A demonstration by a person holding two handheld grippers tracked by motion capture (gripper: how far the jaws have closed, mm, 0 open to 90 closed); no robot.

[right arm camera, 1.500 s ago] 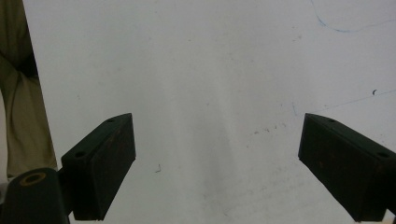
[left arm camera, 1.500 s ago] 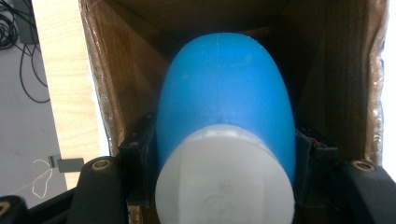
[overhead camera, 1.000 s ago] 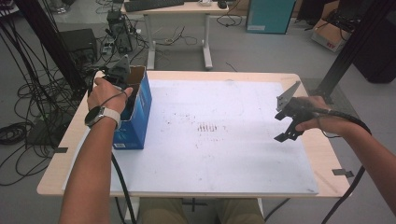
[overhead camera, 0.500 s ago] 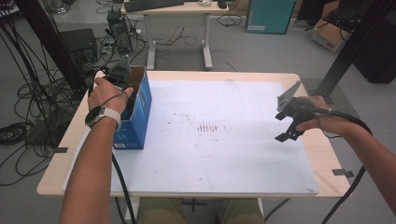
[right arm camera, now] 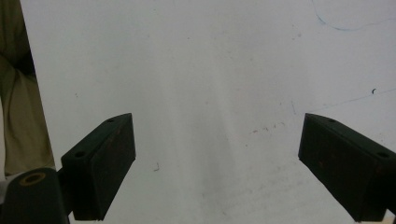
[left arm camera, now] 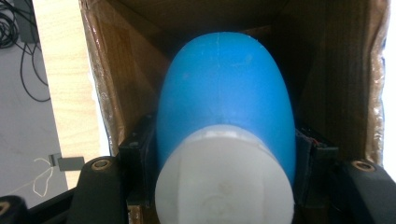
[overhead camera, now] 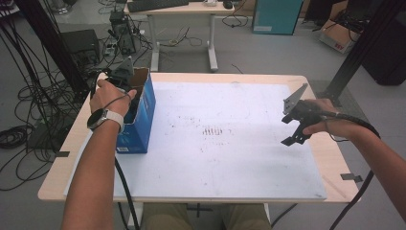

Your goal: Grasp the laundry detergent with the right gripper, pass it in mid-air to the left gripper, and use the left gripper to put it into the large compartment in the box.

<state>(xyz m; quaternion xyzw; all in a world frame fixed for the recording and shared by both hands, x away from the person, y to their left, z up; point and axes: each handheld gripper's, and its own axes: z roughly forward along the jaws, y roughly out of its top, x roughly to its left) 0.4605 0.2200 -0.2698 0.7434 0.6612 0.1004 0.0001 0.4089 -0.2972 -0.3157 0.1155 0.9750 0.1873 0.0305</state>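
Pinching a blue bottle [left arm camera: 224, 98] by its shoulders just ahead of the white cap [left arm camera: 224, 179], left tool [overhead camera: 125, 79] reaching down into the open blue box [overhead camera: 139, 120]; bottle's long axis running straight away from the tool, deeper inside. Hovering well apart over the bench [overhead camera: 230, 158], right tool [overhead camera: 293, 120] spread, gripping nothing. Showing no readable writing anywhere.
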